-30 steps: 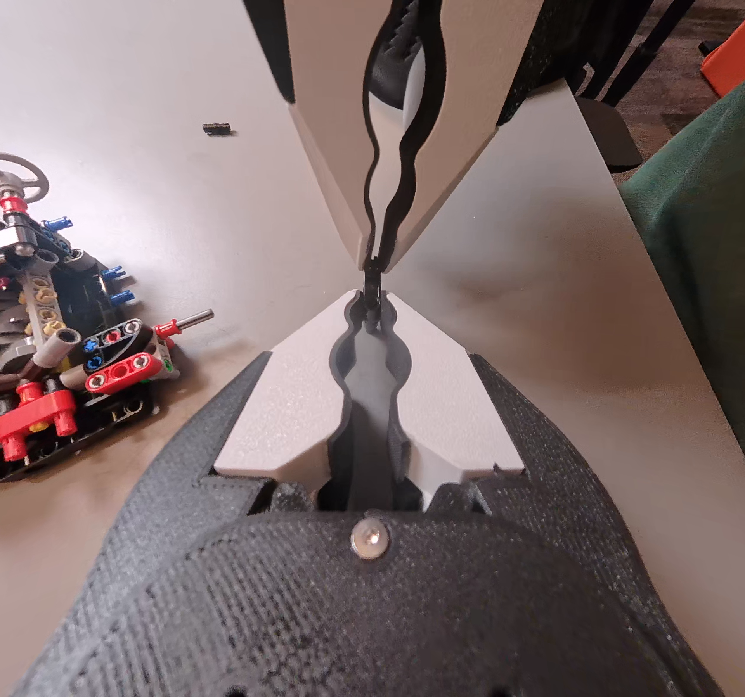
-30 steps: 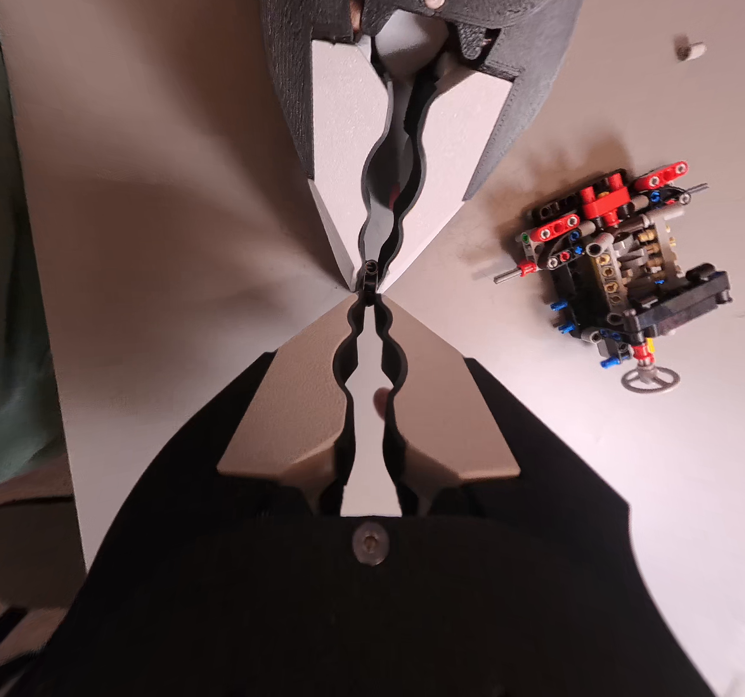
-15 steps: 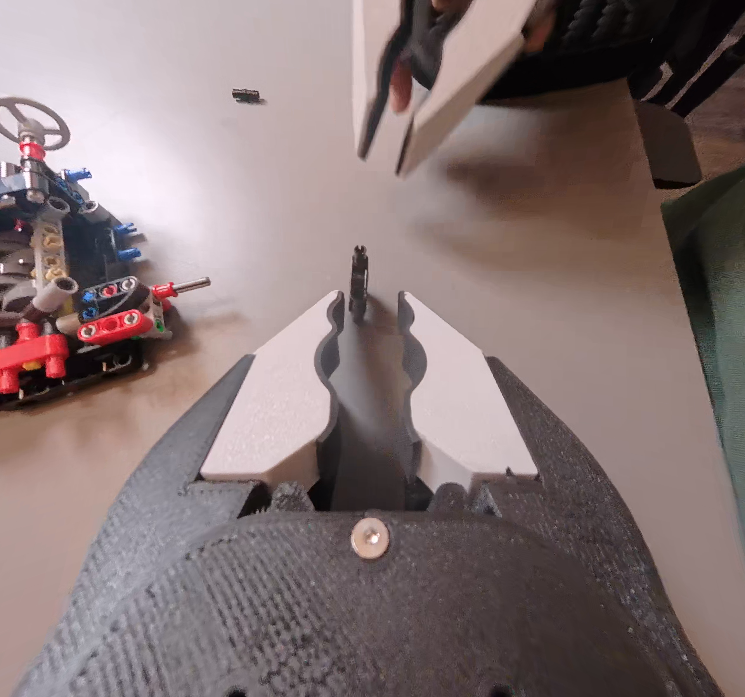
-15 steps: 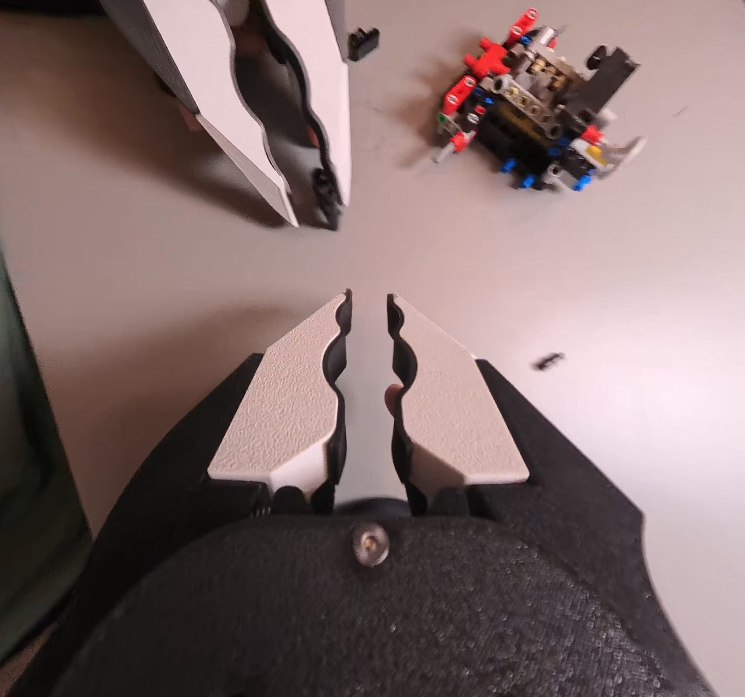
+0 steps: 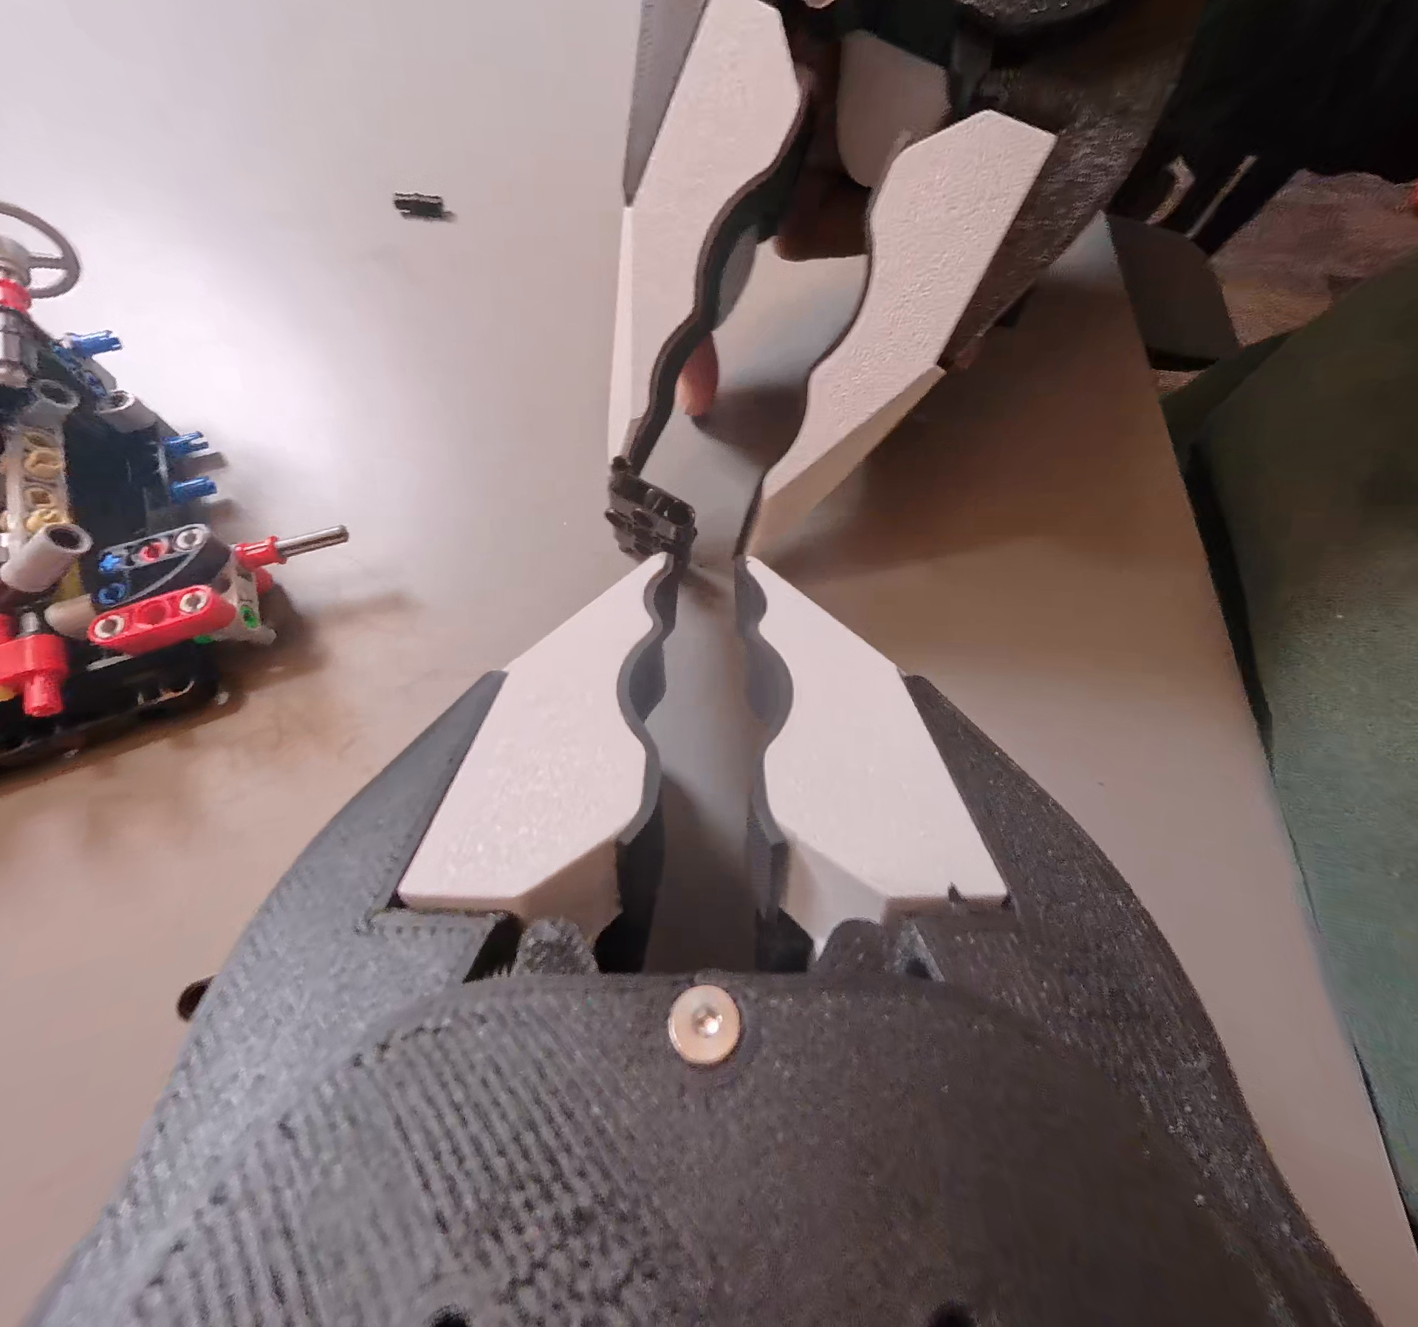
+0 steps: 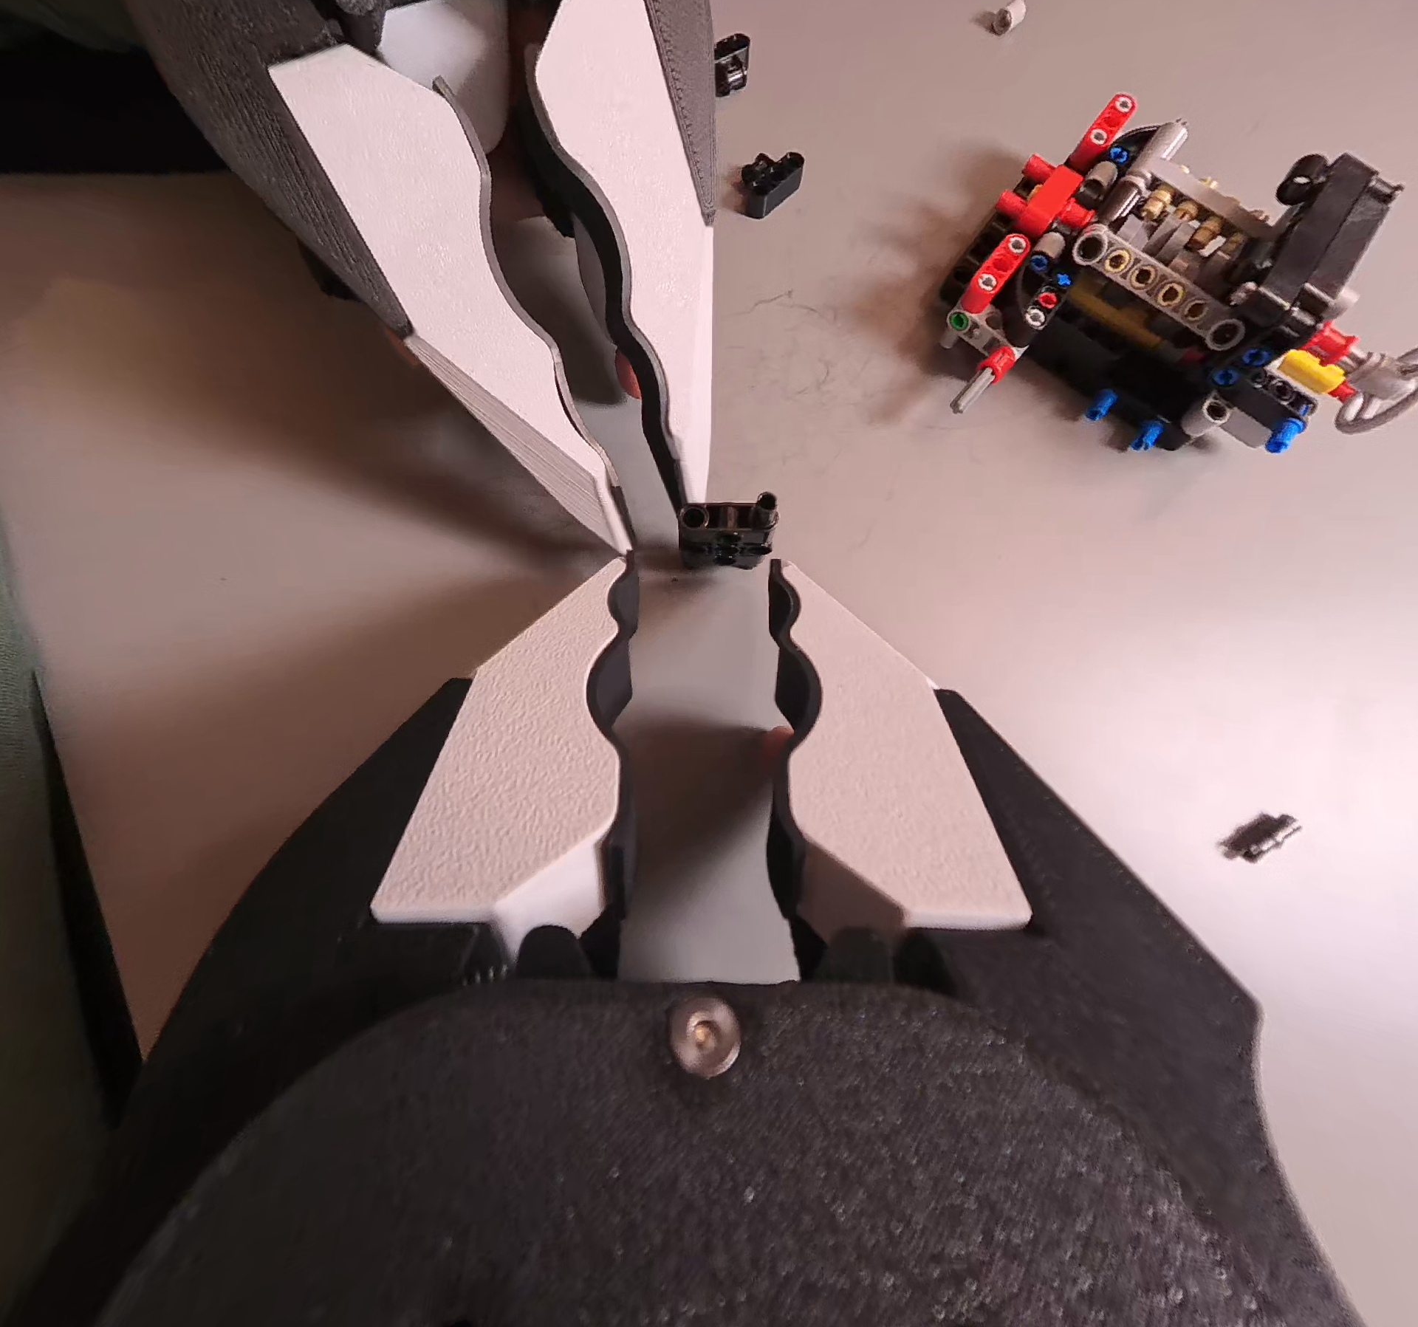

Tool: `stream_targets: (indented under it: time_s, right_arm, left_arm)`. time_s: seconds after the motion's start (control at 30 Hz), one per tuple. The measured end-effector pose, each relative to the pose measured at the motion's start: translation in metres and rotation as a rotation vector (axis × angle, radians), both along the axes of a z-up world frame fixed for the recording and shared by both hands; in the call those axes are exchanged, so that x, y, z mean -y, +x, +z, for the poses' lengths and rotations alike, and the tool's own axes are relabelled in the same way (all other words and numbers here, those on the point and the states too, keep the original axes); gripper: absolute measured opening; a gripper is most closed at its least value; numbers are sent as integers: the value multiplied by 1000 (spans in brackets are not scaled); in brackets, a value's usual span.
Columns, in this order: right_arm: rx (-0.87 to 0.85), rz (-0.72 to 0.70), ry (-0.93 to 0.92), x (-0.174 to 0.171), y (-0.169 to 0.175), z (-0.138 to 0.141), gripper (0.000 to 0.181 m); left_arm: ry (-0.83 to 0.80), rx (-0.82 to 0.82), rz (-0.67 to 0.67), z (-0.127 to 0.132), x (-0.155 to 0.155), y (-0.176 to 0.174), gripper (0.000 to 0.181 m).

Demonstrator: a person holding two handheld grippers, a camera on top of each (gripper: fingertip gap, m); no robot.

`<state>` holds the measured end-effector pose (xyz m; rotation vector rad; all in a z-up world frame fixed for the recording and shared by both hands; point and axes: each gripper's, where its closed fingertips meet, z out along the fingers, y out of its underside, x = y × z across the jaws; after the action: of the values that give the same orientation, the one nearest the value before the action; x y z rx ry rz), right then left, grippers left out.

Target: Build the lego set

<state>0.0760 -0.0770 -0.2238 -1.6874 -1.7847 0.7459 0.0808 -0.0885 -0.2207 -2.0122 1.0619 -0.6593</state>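
Both my left hand-held gripper (image 5: 702, 573) and right hand-held gripper (image 6: 698, 569) stand apart — the small black connector (image 6: 727, 534) sits loose on the surface (image 6: 959, 638) between their tips, so a nudge could skid it off.

probably an office or lab: a plain pale counter (image 6: 1074, 676) strewn with a half-built lego model (image 6: 1174, 277) and loose pieces; wood floor (image 5: 1320, 216) past its edge.
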Motion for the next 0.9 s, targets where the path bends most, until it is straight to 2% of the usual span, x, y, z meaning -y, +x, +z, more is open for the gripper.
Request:
stream_targets:
  time_s: [0.03, 0.27, 0.37, 0.47, 0.57, 0.77, 0.9]
  right_arm:
    - [4, 6, 10, -2, 0, 0, 32]
    - [-8, 100, 33, 2, -9, 3, 32]
    - [1, 122, 78, -2, -12, 3, 24]
    - [8, 179, 88, -2, -12, 3, 24]
    - [-14, 331, 101, 7, -9, 5, 24]
    - [-43, 624, 55, 37, -5, 7, 24]
    - [-22, 745, 65, 48, -2, 2, 24]
  left_arm:
    - [-14, 16, -24, 1, 4, 2, 20]
    - [-28, 63, -113, 5, 15, 3, 35]
    - [1, 25, -106, 5, 12, -2, 33]
    - [12, 23, -48, 6, 2, -14, 29]
    - [10, 13, -38, 2, -1, -17, 30]
    - [-24, 36, -139, 0, 12, -1, 36]
    - [-86, 88, -210, 3, 23, 5, 34]
